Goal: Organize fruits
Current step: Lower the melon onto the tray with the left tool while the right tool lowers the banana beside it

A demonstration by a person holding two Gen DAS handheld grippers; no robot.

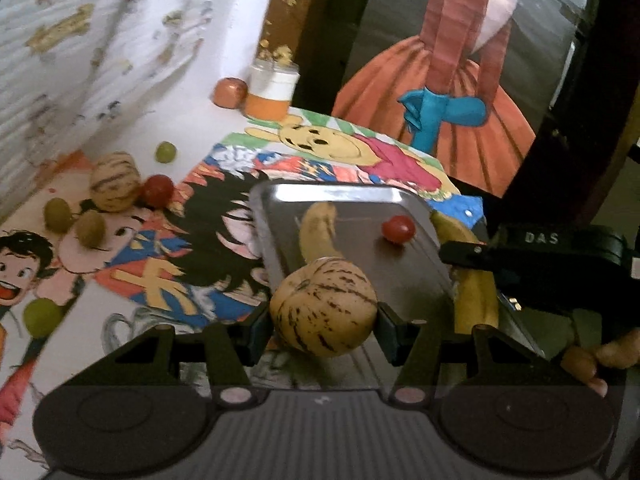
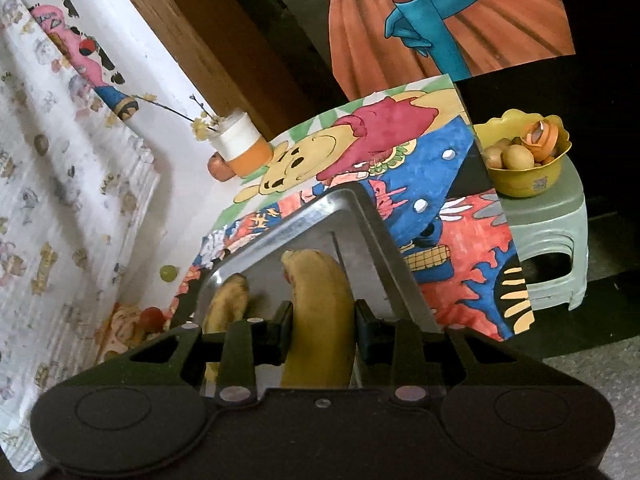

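Here the left gripper (image 1: 324,316) clamps a striped melon (image 1: 324,308) over the steel tray's (image 1: 420,268) near edge, the right gripper (image 2: 322,322) a banana (image 2: 320,312); released carelessly, the round melon could roll off.

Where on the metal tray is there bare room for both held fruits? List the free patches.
Free: the tray floor between the lying banana and the cherry tomato, and the near right stretch below the tomato. Crowded: the left side along the banana, where the striped melon hangs over the rim.
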